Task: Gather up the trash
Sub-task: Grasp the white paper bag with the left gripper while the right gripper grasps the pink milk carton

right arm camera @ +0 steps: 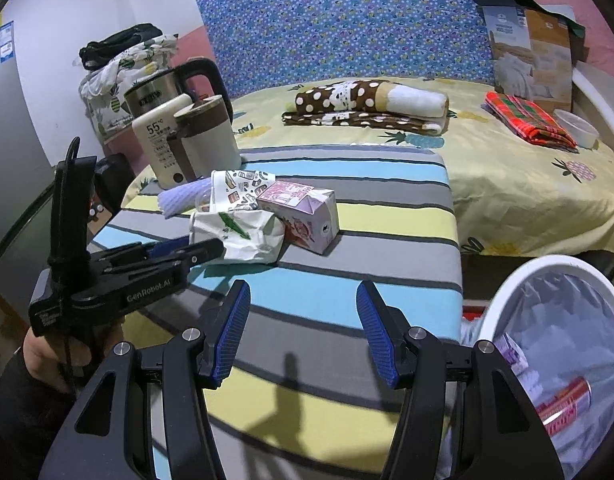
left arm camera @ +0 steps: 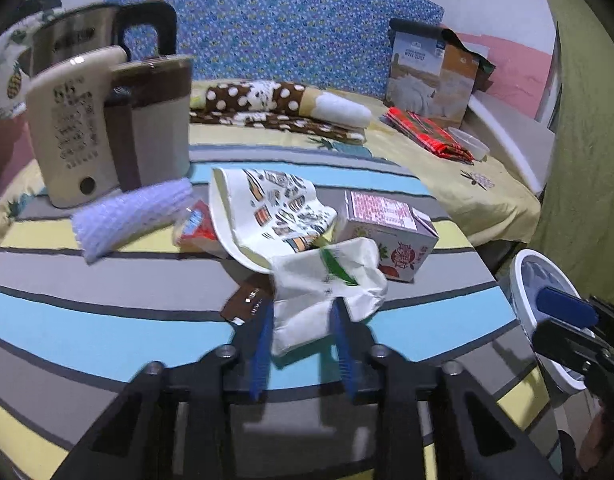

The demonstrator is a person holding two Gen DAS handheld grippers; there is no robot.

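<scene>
Left tool: its two blue fingers stand on either side of the white crumpled bag with the green mark. The bag fills the gap between them, and the pads look to be pressed against its sides, so I read this as clamped on the bag. In the right wrist view the same tool reaches in from the left, its tip at the bag.

Right tool: jaws apart, nothing between them, hovering above the striped cloth.

Trash on the striped cloth, counted:
- 1 white crumpled bag, near edge of the pile.
- 1 printed paper bag, just behind it and touching.
- 1 pink-and-white carton, lying on its side, touching the white bag on the right.
- 1 red-labelled packet, partly hidden under the printed bag.
- 1 brown wrapper, flat, beside the left finger.
- 1 pale blue foam net sleeve, left of the pile.

Bin: 1 white-rimmed bin with a clear liner, off the right edge of the striped cloth. Inside, a red can and a purple-white carton show.

Behind the pile: 3 kettle-like vessels grouped together.
</scene>
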